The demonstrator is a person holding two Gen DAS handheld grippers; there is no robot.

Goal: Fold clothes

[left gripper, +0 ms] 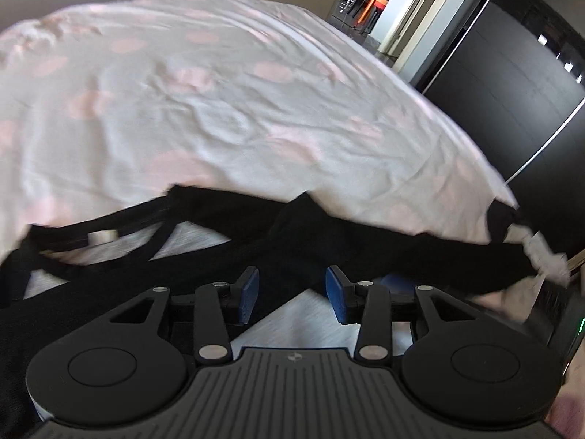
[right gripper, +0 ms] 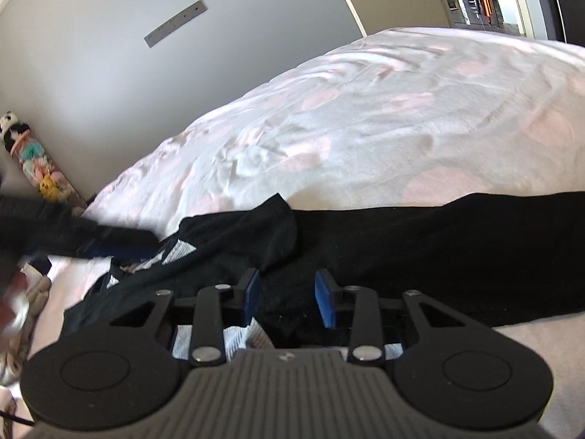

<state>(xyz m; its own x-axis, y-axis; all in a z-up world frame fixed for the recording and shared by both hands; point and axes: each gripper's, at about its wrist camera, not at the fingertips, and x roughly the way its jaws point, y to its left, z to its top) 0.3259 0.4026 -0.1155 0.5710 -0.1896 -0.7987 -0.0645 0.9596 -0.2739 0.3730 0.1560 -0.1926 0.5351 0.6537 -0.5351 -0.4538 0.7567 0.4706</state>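
A black garment (left gripper: 299, 241) lies spread on a bed cover (left gripper: 219, 91) that is white with pale pink blotches. A small white label (left gripper: 102, 236) shows at its neckline. My left gripper (left gripper: 292, 292) hovers low over the garment's near edge. Its blue pads stand apart with black cloth lying loose between them. In the right wrist view the same black garment (right gripper: 402, 248) stretches across the bed cover (right gripper: 365, 109), with a grey-white striped patch (right gripper: 175, 252) at its left. My right gripper (right gripper: 287, 298) sits over a fold, pads apart, cloth beneath them and not pinched.
A dark wardrobe (left gripper: 512, 91) stands past the bed's right edge, beside an open doorway (left gripper: 365, 0). A grey wall (right gripper: 109, 73) and a stack of plush toys (right gripper: 33, 157) are at the bed's far left. Crumpled light cloth (right gripper: 22, 314) lies at the left.
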